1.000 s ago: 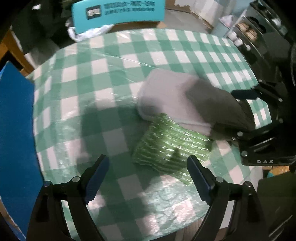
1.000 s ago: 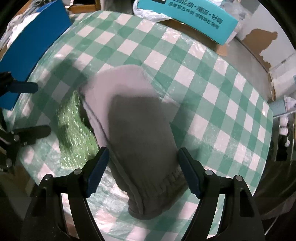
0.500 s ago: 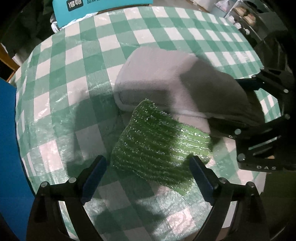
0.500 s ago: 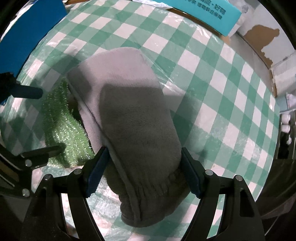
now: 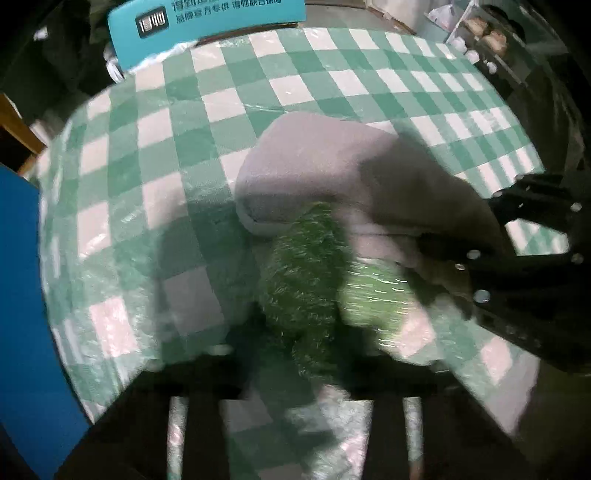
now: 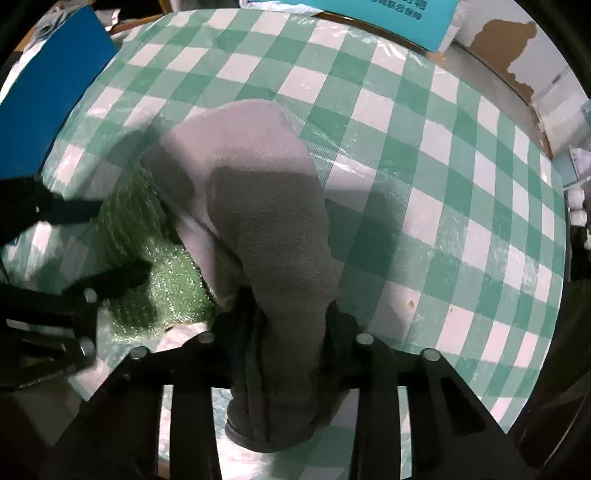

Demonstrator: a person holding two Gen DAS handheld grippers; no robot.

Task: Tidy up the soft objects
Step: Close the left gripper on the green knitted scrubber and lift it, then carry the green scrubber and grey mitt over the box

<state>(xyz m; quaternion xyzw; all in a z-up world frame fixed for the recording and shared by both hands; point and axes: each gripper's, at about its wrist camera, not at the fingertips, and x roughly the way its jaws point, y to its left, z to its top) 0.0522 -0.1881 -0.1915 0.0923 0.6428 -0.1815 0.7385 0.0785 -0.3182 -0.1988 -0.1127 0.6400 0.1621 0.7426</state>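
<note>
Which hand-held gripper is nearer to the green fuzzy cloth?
Left. The left hand-held gripper has just closed, pinching the green fuzzy cloth. The right hand-held gripper is clamped on the grey sock beside it.

count on the checked table

two soft things: one grey fleece piece point(image 6: 273, 229) and one green fuzzy piece point(image 5: 306, 280), touching each other. two grippers: the left gripper point(image 5: 299, 350) and the right gripper point(image 6: 291, 332). one green-and-white checked tablecloth point(image 6: 461, 177) under a clear plastic cover. one teal box point(image 5: 207, 26) with white print at the far edge. one blue panel point(image 5: 22, 295) at the side.
</note>
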